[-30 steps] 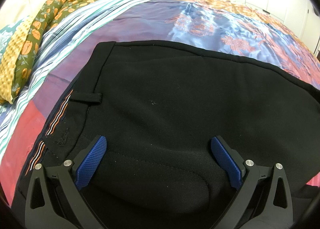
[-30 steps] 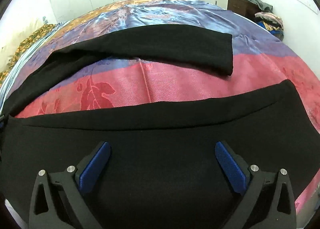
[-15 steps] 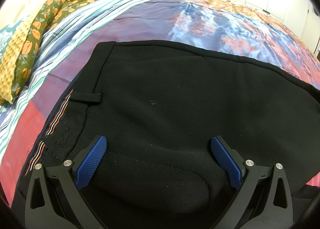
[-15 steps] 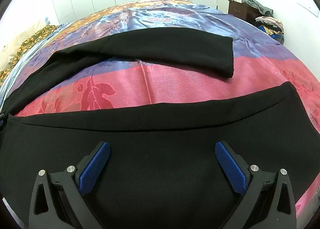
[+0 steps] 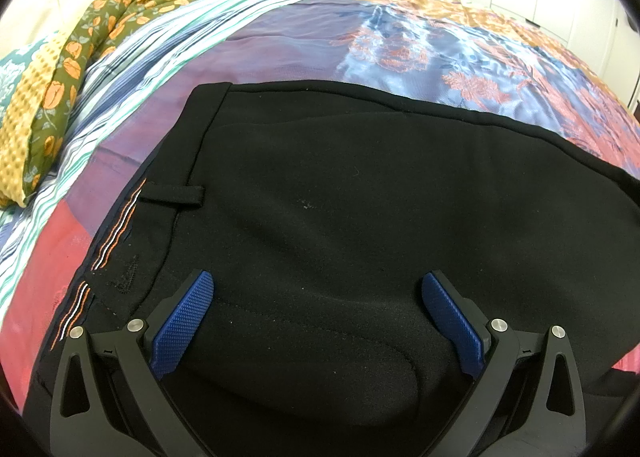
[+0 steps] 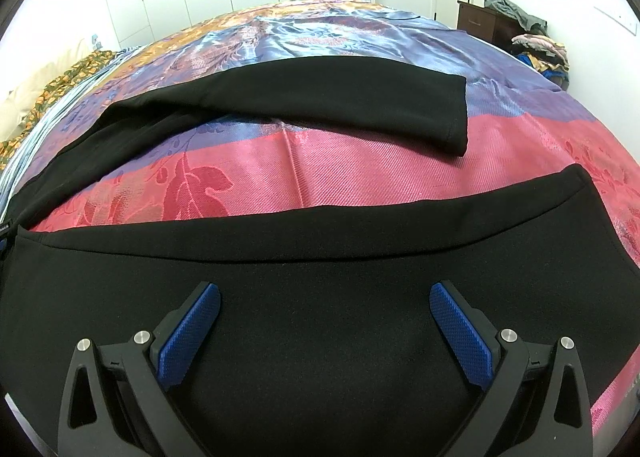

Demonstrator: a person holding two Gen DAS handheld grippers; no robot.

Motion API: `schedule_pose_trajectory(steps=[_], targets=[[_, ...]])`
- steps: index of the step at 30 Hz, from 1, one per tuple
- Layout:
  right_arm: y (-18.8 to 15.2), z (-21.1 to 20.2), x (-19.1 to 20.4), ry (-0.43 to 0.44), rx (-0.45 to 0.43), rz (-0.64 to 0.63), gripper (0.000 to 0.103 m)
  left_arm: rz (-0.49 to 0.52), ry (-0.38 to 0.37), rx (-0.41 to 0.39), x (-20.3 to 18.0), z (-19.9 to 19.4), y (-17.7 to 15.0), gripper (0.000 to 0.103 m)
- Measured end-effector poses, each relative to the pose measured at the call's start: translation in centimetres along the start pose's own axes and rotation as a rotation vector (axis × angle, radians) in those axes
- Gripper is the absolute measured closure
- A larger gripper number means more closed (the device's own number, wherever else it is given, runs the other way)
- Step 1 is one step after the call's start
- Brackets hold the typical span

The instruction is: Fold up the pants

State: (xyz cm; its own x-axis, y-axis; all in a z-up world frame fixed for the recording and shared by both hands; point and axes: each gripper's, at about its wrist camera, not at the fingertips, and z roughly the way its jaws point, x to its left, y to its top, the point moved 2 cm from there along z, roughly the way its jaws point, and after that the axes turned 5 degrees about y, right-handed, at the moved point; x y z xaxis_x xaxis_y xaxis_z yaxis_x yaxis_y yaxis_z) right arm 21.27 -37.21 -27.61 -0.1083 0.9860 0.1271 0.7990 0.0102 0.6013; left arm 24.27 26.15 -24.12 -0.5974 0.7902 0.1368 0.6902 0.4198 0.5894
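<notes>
Where the black pants (image 5: 360, 193) lie flat on the patterned satin bedspread (image 5: 420, 41), their waistband end with a belt loop (image 5: 172, 195) sits beneath the left gripper (image 5: 318, 321), whose blue-padded jaws are spread wide and grasp nothing. The right gripper (image 6: 325, 327), likewise spread and empty, hovers over the near leg (image 6: 320, 257); the far leg (image 6: 320, 97) lies apart beyond it. A floral quilt (image 5: 60, 69) borders the bed.

Black pants (image 5: 360, 217) (floral satin bedspread (image 6: 320, 177))
</notes>
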Motion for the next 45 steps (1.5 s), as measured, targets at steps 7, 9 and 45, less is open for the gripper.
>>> schedule_pose_trajectory(steps=[7,9,45], targets=[[0.22,-0.14,-0.05,-0.001,-0.004,-0.004,0.0,0.0,0.0,0.0,0.03,0.0,0.01,0.0],[0.21,-0.13,-0.04,-0.001,-0.004,-0.004,0.0,0.0,0.0,0.0,0.0,0.0,0.0,0.0],[0.67,-0.12,-0.14,0.008,0.025,-0.008,0.0,0.0,0.0,0.0,-0.01,-0.01,0.01,0.0]])
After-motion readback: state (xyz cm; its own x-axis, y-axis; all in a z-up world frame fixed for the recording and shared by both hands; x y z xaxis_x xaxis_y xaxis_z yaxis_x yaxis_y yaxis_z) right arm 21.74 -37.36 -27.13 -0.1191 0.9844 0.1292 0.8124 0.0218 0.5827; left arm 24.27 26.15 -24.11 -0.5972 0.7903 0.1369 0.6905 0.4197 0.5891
